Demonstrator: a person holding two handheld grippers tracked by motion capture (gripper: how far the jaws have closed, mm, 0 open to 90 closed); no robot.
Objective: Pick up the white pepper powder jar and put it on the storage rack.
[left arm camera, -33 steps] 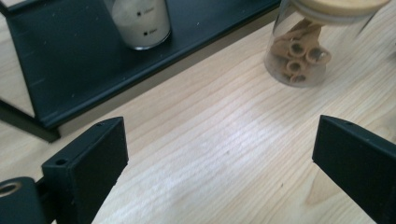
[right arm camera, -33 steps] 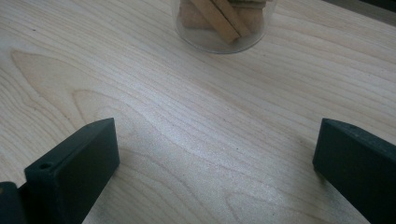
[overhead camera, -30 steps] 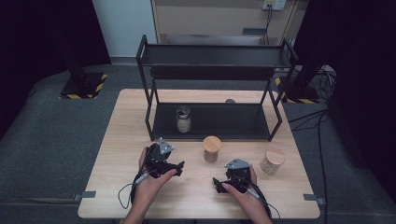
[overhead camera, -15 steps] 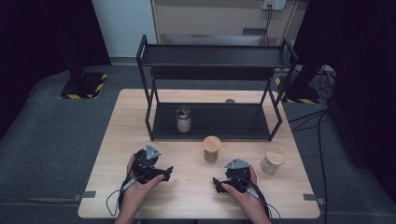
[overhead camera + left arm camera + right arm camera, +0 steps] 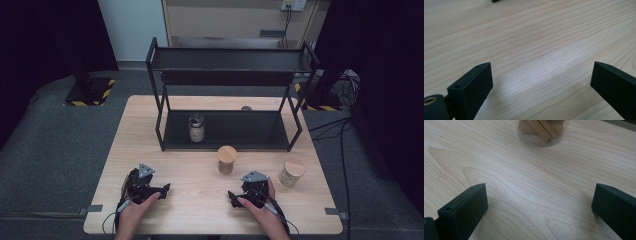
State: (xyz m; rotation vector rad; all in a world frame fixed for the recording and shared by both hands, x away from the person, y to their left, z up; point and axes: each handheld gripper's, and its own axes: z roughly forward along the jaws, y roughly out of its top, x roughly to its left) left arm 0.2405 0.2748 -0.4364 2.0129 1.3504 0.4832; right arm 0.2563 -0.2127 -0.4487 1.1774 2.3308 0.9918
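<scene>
Light wood table [image 5: 200, 210] on grey carpet, dark curtains both sides, pale wall and cabinet behind. Black two-tier metal rack [image 5: 230, 90] sits on the far half of the table, well ahead of both grippers. Left gripper [image 5: 162, 190] rests low over the near left part of the tabletop, jaws spread wide, nothing between them; the left gripper view has bare wood grain [image 5: 536, 57] under it. Right gripper [image 5: 233, 197] sits near the front edge toward the right, jaws also spread wide and empty, pointing across toward the left one. Nearest container: glass jar with wooden lid [image 5: 227, 159], just ahead of the right gripper, standing upright on the table in front of the rack; in the right gripper view its clear base [image 5: 541, 131] is straight ahead of the jaws, apart from them, with tan wooden sticks inside. Second lidded jar [image 5: 292, 172] stands ahead and to the right of the right gripper, near the table's right edge, filled with something pale and granular, can't tell what. Third jar, metal lid [image 5: 196, 128], upright on the rack's bottom shelf, well ahead of the left gripper; contents unclear. Top shelf looks bare. Yellow-black hazard tape on floor plates [image 5: 90, 95] at both sides behind the table, cables on the floor far right.
</scene>
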